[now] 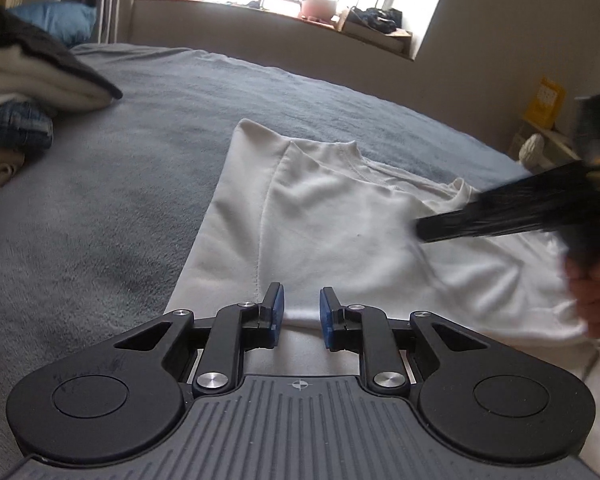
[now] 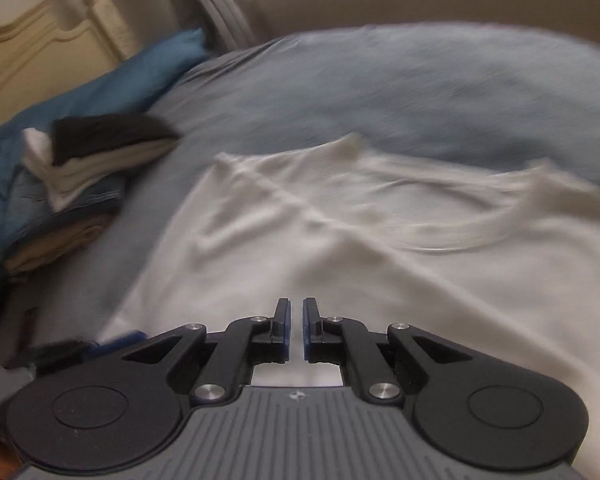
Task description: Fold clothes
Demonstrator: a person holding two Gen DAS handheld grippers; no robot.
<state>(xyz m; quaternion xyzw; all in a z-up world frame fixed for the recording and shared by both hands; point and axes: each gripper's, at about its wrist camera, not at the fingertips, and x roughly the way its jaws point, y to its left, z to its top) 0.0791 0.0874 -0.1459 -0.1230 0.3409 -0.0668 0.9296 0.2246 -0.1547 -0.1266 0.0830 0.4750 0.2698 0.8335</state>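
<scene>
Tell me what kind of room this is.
Most likely a bedroom: a bed under a grey-blue blanket, a cream carved headboard with a blue pillow beside it, and a white shirt laid out for folding.

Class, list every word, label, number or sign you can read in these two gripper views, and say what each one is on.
No readable text in either view.
Yellow box by the wall: dark marks on its face, too small and blurred to read.
Left gripper body: only a crosshair mark, no letters.
White T-shirt: no print or visible label.
</scene>
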